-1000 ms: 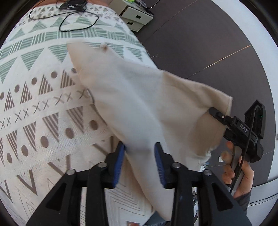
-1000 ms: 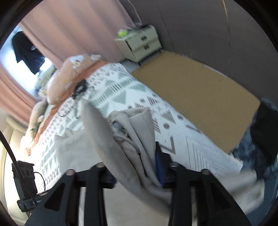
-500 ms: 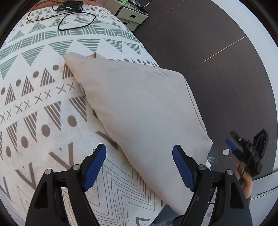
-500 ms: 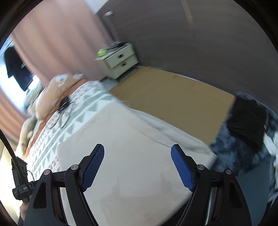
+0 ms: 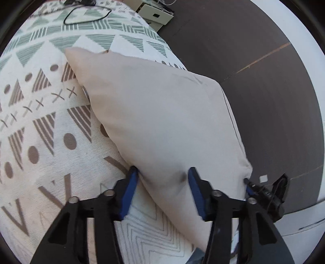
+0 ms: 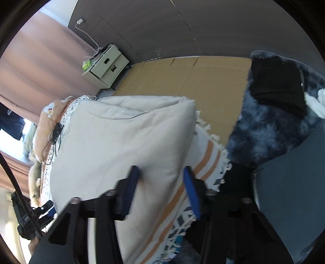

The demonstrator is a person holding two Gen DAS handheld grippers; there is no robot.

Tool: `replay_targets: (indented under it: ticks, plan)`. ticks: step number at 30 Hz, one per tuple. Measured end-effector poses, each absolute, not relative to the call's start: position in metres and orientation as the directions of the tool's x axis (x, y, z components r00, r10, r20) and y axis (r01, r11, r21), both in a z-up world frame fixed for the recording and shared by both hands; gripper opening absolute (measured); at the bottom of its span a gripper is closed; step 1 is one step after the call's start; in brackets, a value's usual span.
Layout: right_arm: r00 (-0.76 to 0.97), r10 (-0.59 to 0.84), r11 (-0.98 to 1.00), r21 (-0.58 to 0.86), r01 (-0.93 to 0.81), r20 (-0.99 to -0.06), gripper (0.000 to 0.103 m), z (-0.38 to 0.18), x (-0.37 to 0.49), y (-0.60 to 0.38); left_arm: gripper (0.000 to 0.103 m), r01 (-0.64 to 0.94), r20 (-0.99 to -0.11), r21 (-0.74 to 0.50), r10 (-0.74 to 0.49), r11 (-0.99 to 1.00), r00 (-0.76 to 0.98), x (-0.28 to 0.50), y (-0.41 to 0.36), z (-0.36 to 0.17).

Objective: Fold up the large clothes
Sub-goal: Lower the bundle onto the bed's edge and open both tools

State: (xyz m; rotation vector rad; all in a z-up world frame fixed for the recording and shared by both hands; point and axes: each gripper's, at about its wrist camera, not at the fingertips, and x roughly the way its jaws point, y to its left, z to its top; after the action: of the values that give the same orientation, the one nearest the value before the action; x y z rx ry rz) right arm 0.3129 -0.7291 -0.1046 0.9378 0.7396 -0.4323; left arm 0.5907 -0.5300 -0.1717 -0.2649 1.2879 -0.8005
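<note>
We see a patterned bedspread of triangles, dots and crosses with a black cable looped at its far end. Beyond it we see a pale two-drawer nightstand against pink curtains, flattened cardboard on the floor, and a dark blue shaggy blanket beside it

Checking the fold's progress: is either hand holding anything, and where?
Both tongs, left and right, straddle the near edge of the beige garment; a firm grip cannot be told.
</note>
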Motion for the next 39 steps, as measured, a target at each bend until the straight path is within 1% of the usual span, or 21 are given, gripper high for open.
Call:
replay_targets:
  ticks: [1, 3, 4, 7, 12, 14, 16, 18, 21, 23, 24, 25, 26, 27, 31, 39]
  plan:
    - [0.681, -0.040, 0.534, 0.561, 0.633, -0.731, 0.016, -0.103, 0.315, -0.731, 0.041, 0.381, -0.753, -0.590, -0.656, 0.712, 0.059, 0.592, -0.532, -0.173]
    - [0.697, -0.061, 0.537, 0.565, 0.626, -0.714, 0.006, -0.105, 0.321, -0.731, 0.041, 0.387, -0.754, -0.588, -0.655, 0.711, 0.058, 0.596, -0.536, -0.176]
    - [0.699, -0.081, 0.546, 0.555, 0.627, -0.710, 0.004, -0.100, 0.323, -0.734, 0.041, 0.389, -0.753, -0.588, -0.655, 0.710, 0.058, 0.598, -0.538, -0.176]
    - [0.697, -0.127, 0.564, 0.527, 0.636, -0.706, 0.002, -0.093, 0.328, -0.738, 0.041, 0.396, -0.751, -0.586, -0.657, 0.707, 0.060, 0.603, -0.544, -0.176]
    - [0.697, -0.153, 0.535, 0.534, 0.655, -0.701, 0.002, -0.098, 0.327, -0.743, 0.041, 0.404, -0.771, -0.564, -0.635, 0.721, 0.057, 0.604, -0.548, -0.176]
    - [0.696, -0.156, 0.535, 0.533, 0.656, -0.701, 0.002, -0.102, 0.324, -0.737, 0.044, 0.397, -0.770, -0.569, -0.636, 0.720, 0.048, 0.604, -0.545, -0.176]
    - [0.702, -0.151, 0.529, 0.543, 0.652, -0.696, 0.002, -0.105, 0.323, -0.733, 0.049, 0.387, -0.771, -0.574, -0.636, 0.722, 0.042, 0.604, -0.539, -0.177]
    - [0.700, -0.140, 0.539, 0.539, 0.647, -0.700, 0.002, -0.105, 0.323, -0.730, 0.051, 0.374, -0.765, -0.588, -0.644, 0.717, 0.031, 0.606, -0.535, -0.181]
    - [0.664, -0.140, 0.623, 0.456, 0.635, -0.734, 0.004, -0.098, 0.331, -0.719, 0.053, 0.351, -0.758, -0.606, -0.652, 0.714, 0.017, 0.610, -0.536, -0.186]
    - [0.652, -0.111, 0.629, 0.455, 0.631, -0.750, 0.012, -0.097, 0.328, -0.715, 0.055, 0.342, -0.755, -0.612, -0.655, 0.713, 0.014, 0.613, -0.537, -0.188]
    - [0.654, -0.104, 0.625, 0.462, 0.629, -0.749, 0.029, -0.097, 0.324, -0.715, 0.055, 0.347, -0.761, -0.604, -0.649, 0.717, 0.017, 0.615, -0.539, -0.188]
    - [0.657, -0.099, 0.620, 0.470, 0.628, -0.747, 0.058, -0.098, 0.319, -0.714, 0.055, 0.354, -0.767, -0.595, -0.642, 0.722, 0.022, 0.615, -0.540, -0.187]
    - [0.664, -0.093, 0.613, 0.483, 0.626, -0.742, 0.073, -0.098, 0.314, -0.715, 0.055, 0.357, -0.770, -0.588, -0.638, 0.726, 0.029, 0.617, -0.540, -0.186]
    - [0.674, -0.086, 0.604, 0.500, 0.621, -0.733, 0.084, -0.099, 0.309, -0.715, 0.055, 0.357, -0.772, -0.583, -0.635, 0.730, 0.038, 0.618, -0.541, -0.186]
    - [0.717, -0.019, 0.553, 0.590, 0.588, -0.697, 0.084, -0.114, 0.288, -0.706, 0.055, 0.365, -0.777, -0.565, -0.626, 0.740, 0.064, 0.629, -0.548, -0.188]
    - [0.788, 0.042, 0.477, 0.706, 0.524, -0.614, 0.084, -0.132, 0.256, -0.662, 0.055, 0.418, -0.769, -0.545, -0.632, 0.727, 0.095, 0.645, -0.571, -0.170]
